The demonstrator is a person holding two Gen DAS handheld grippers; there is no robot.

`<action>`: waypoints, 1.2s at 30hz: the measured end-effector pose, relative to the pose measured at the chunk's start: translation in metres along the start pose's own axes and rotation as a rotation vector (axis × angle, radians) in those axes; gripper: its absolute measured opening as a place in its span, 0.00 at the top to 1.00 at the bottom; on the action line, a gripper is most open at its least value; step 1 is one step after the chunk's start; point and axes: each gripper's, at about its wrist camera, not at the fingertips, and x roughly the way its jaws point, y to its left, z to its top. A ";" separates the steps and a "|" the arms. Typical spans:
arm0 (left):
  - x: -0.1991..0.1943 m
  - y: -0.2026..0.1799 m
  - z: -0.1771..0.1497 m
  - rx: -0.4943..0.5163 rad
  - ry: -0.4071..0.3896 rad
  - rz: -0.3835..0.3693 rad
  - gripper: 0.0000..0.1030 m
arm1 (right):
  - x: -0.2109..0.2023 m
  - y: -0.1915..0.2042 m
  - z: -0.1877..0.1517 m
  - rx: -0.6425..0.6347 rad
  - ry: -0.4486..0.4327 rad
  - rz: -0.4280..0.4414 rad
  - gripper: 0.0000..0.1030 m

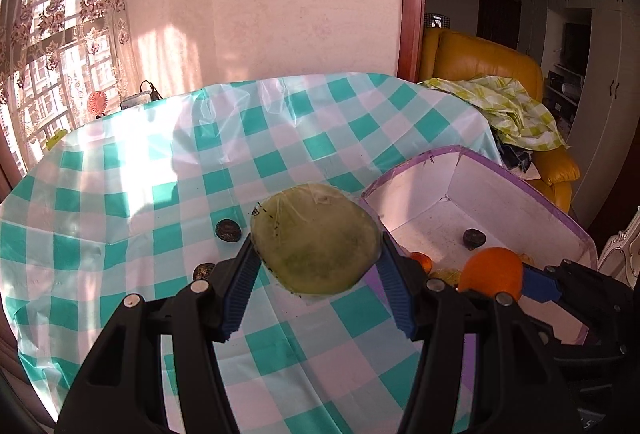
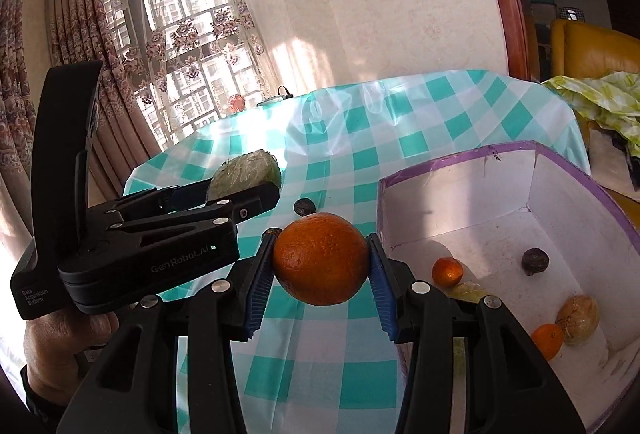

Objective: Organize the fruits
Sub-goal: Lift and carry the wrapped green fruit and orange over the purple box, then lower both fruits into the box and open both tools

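While left tool (image 1: pixel 318 262) clamps green fruit (image 1: pixel 316 238), right tool (image 2: pixel 320 262) clamps orange (image 2: pixel 320 258) between pads.

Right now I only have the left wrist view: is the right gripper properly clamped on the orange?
Observer: Yes. The right gripper has a blue pad pressed on each side of the big orange.
Operator: Is anything in the box hidden behind that orange from me?
Observer: Yes. A pale wrapped fruit lies beside a small orange in the near right corner of the white box.
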 end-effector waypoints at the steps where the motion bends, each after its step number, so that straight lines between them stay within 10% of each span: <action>1: 0.001 -0.005 0.001 0.010 0.002 -0.006 0.43 | -0.002 -0.004 -0.001 0.005 -0.002 -0.004 0.57; 36: 0.095 -0.145 -0.009 0.271 0.176 -0.149 0.43 | -0.016 -0.145 -0.030 0.098 0.107 -0.344 0.57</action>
